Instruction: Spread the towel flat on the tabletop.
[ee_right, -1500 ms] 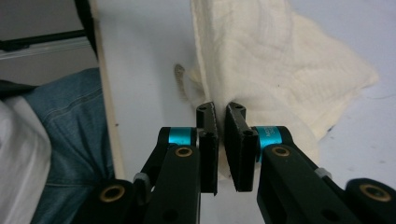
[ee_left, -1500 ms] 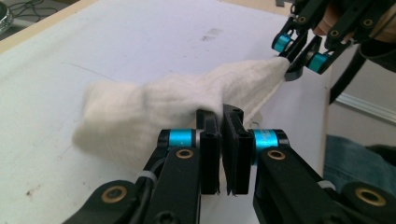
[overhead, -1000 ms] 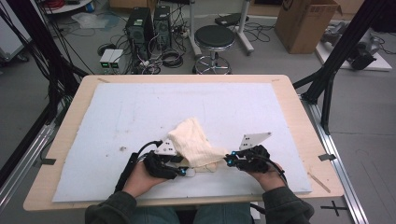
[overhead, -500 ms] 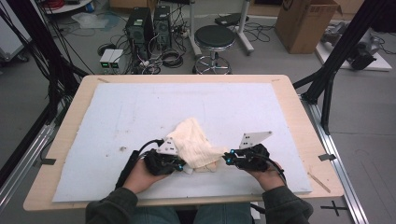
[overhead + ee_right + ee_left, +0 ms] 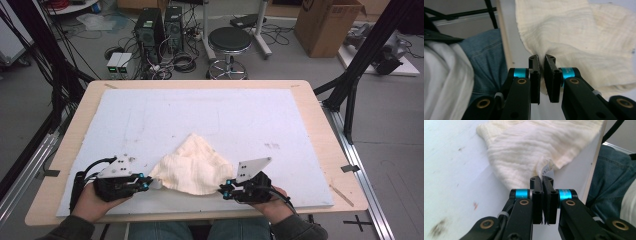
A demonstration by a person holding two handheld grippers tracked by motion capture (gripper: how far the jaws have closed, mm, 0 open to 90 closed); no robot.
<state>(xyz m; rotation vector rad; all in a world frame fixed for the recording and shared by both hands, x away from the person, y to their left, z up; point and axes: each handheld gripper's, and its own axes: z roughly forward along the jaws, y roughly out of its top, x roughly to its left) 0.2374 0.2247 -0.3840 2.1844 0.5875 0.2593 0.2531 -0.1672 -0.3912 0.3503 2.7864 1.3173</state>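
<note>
Item: cream cloth (image 5: 192,170), lying crumpled at lower centre of the high view, on the near part of the white board (image 5: 225,115). Judged light, soft and limp; crinkled weave should give the pads good purchase, but it will sag and bunch wherever unsupported. Best held at corners or hem, as now.

Left gripper (image 5: 145,184): clenched on the cloth's left corner, beside the small label (image 5: 546,168); its jaws have just been closing, with cloth between them. Right gripper (image 5: 226,189): clenched on the right corner, fabric pinched between the pads.

Surface: flat white board, faintly stained, on a wooden table (image 5: 320,125). Room: stool (image 5: 229,42), computer towers (image 5: 160,22) and loose cables at upper centre; cardboard box (image 5: 327,22) upper right.
</note>
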